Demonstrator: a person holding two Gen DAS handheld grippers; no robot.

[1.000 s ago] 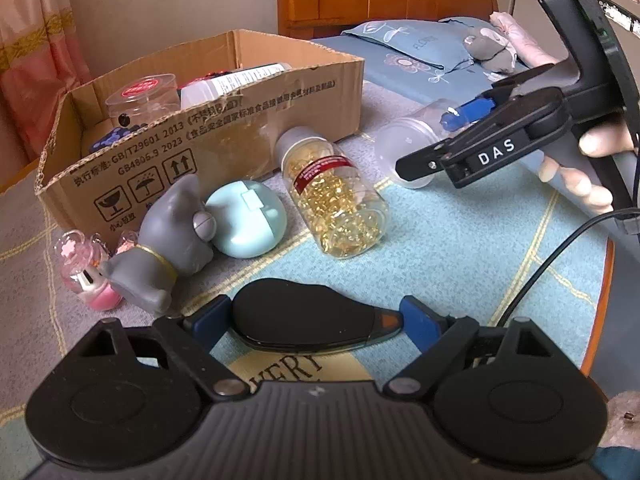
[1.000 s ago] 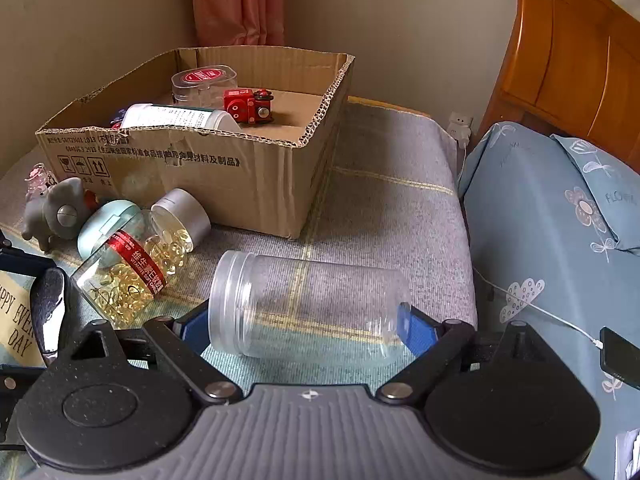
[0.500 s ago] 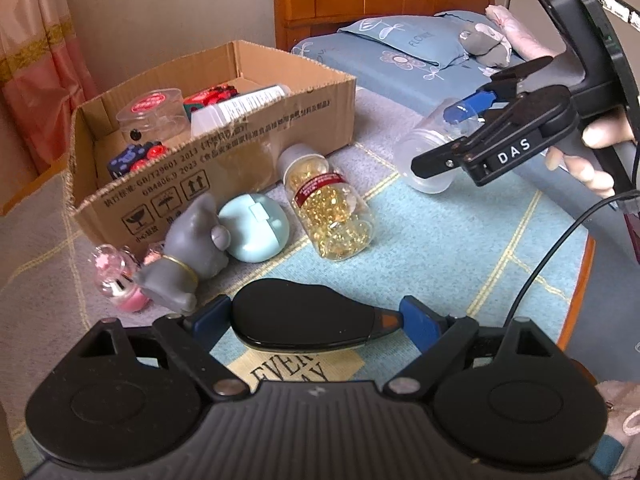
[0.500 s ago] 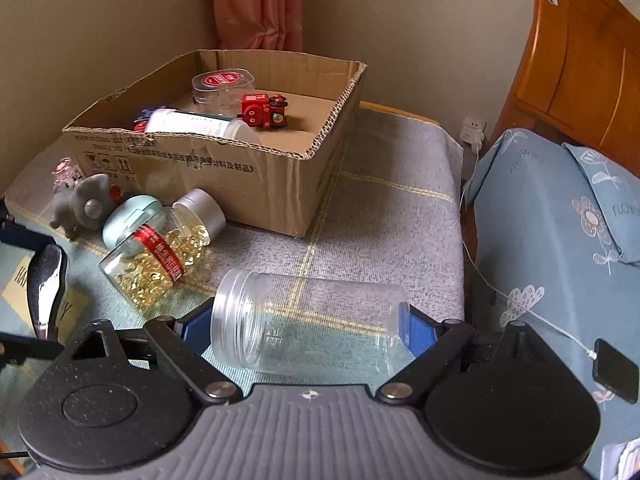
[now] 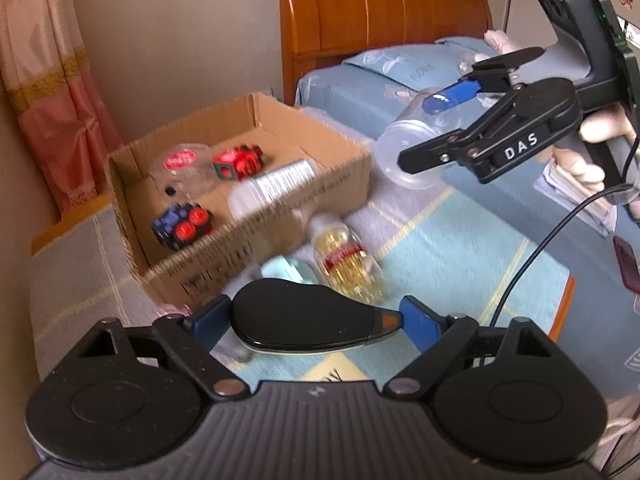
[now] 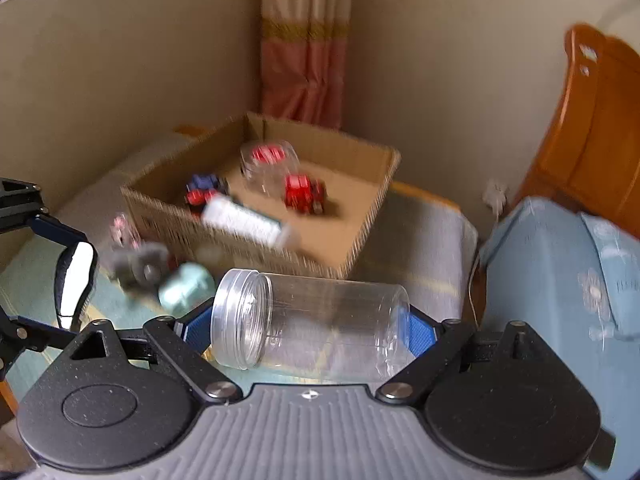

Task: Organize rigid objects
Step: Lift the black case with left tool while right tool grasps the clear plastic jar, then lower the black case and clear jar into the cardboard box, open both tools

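My left gripper [image 5: 310, 320] is shut on a flat black oval case [image 5: 300, 320], held above the mat in front of the cardboard box [image 5: 336, 192]. My right gripper [image 6: 310, 326] is shut on a clear empty plastic jar [image 6: 316, 324], lying sideways between the fingers and lifted in the air; it also shows in the left wrist view [image 5: 408, 148], to the right of the box. The box [image 6: 368, 216] holds red and blue toy blocks [image 5: 182, 226], a white bottle [image 5: 276, 184] and a clear red-lidded container [image 6: 270, 164].
A bottle of yellow capsules [image 5: 348, 264], a mint round case [image 6: 186, 288], a grey toy figure [image 6: 138, 266] and a small pink item [image 6: 122, 230] lie on the mat in front of the box. A blue-covered bed [image 6: 560, 280] with wooden headboard [image 5: 380, 8] stands to the right.
Both grippers have risen with their objects and now look down into the box from higher up. The right gripper with the jar has moved closer to the box.
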